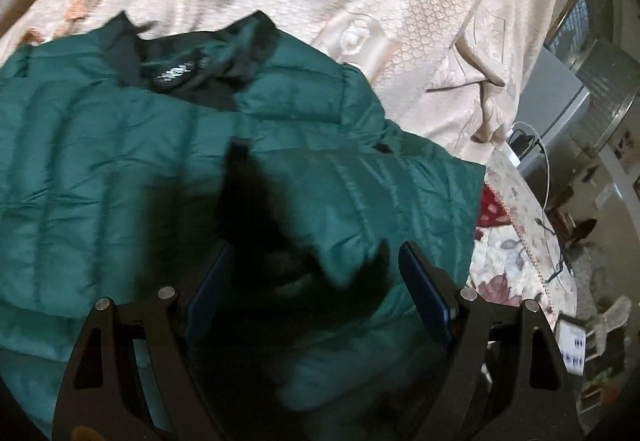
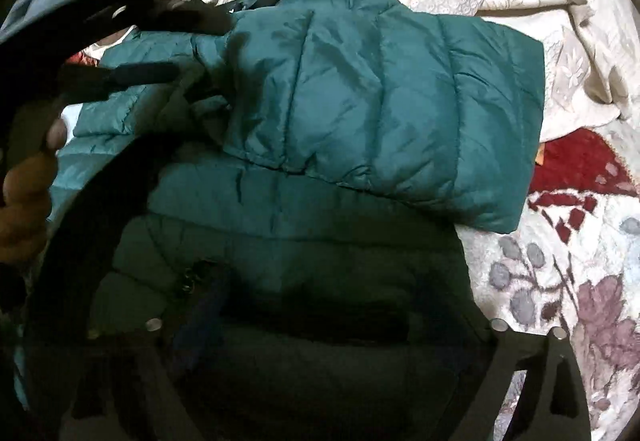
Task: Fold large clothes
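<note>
Across the bed, the left wrist view shows the green puffer jacket lying collar-up on the cream bedspread, near its right edge. The left gripper hovers over a folded-in sleeve, jaws wide, apparently gripping nothing, though blur hides the tips. From the right wrist view, the right gripper stands wide open above the jacket's dark lower body, holding nothing. The slippery, springy sleeve could unfold once left unpinned.
</note>
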`<state>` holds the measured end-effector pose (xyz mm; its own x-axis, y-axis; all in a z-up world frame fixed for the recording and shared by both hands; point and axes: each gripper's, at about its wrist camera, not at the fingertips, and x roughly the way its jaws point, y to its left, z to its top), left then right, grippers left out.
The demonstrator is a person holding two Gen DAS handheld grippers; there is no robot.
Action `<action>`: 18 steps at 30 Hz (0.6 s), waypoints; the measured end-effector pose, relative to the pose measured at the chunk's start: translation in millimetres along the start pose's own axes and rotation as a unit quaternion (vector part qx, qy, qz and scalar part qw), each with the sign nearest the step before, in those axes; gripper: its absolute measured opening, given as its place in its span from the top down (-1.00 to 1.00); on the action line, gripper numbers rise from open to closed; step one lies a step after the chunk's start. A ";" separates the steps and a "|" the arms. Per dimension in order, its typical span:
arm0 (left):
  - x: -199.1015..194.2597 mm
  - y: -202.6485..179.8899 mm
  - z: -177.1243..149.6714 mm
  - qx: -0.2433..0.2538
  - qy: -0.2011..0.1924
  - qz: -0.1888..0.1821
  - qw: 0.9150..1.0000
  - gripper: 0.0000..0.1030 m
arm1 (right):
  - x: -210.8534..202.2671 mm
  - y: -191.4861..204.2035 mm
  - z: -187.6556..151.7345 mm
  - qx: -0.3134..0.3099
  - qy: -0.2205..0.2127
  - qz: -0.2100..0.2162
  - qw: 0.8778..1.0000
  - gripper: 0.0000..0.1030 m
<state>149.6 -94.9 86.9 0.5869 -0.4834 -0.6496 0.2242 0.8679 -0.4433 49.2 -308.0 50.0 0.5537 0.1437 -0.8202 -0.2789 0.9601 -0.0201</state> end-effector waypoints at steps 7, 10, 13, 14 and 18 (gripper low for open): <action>19.2 15.5 3.8 -0.023 -0.005 -0.018 1.000 -0.54 | 7.9 -2.2 3.8 0.008 0.009 0.006 1.000 -0.98; 22.9 14.0 2.9 -0.020 0.005 -0.054 0.998 0.83 | 12.6 0.5 5.6 0.009 0.009 0.004 1.000 -0.99; 12.4 5.8 1.5 -0.005 -0.009 -0.069 0.998 0.84 | 14.7 0.3 7.6 0.009 0.009 0.003 1.000 -0.99; 6.4 3.1 2.5 0.002 -0.015 -0.067 0.998 0.84 | 15.8 0.5 7.4 0.008 0.009 0.003 1.000 -0.99; -26.8 6.2 10.7 0.002 -0.044 -0.058 0.997 0.84 | 18.6 1.5 8.6 0.009 0.018 0.003 1.000 -0.99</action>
<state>143.6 -75.4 108.1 0.6226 -0.5685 -0.5378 0.2972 0.8075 -0.5095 65.9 -301.8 39.7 0.5232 0.1400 -0.8406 -0.2680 0.9634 -0.0064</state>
